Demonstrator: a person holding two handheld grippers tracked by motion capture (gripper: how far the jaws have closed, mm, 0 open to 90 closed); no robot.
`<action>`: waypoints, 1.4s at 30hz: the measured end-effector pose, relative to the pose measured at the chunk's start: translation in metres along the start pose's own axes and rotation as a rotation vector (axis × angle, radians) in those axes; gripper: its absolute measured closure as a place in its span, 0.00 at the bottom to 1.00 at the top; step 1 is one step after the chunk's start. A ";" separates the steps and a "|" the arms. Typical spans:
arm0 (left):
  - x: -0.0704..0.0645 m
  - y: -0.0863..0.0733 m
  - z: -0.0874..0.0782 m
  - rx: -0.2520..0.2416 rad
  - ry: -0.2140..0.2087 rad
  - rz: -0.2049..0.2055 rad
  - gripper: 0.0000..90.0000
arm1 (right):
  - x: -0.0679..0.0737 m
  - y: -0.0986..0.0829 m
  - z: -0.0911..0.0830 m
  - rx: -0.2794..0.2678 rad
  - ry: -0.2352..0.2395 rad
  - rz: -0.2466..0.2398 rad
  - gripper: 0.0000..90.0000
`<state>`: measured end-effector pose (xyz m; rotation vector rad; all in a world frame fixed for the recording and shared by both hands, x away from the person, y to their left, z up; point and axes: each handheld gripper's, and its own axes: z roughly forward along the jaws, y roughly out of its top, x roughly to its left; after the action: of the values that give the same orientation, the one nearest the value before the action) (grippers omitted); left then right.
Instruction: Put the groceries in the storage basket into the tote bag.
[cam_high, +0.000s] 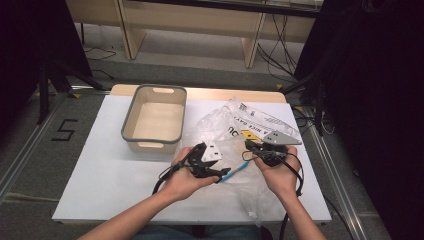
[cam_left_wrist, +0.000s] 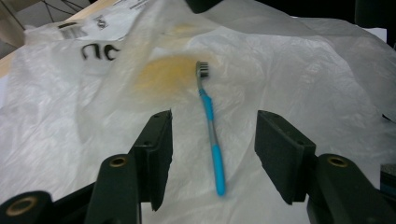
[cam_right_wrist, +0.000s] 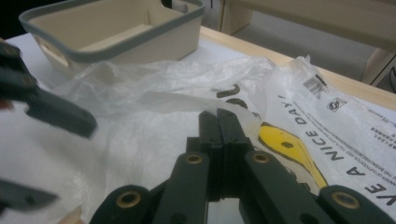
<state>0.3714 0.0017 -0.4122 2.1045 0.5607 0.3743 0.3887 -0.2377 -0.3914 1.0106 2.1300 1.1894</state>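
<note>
Currently, left gripper (cam_left_wrist: 214, 144) jaws are held apart astride the blue toothbrush (cam_left_wrist: 210, 121) on the plastic bag (cam_left_wrist: 303, 65) — right gripper (cam_right_wrist: 217, 122) jaws pressed together over the bag.

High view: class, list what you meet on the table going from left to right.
Beige bin → left gripper → blue toothbrush → right gripper, all but the bin over the plastic bag.
</note>
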 end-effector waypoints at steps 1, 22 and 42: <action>0.002 -0.003 -0.004 0.008 -0.001 -0.018 0.51 | 0.001 -0.002 0.000 0.010 0.004 0.001 1.00; 0.045 -0.021 -0.051 -0.080 0.201 -0.217 0.60 | 0.012 -0.043 0.024 0.353 0.216 -0.056 1.00; 0.064 -0.056 -0.029 0.074 0.237 -0.304 0.57 | 0.001 -0.020 -0.005 0.130 0.170 0.031 0.65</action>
<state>0.3986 0.0834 -0.4396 2.0162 1.0323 0.4349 0.3772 -0.2468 -0.4061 1.0338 2.3584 1.2027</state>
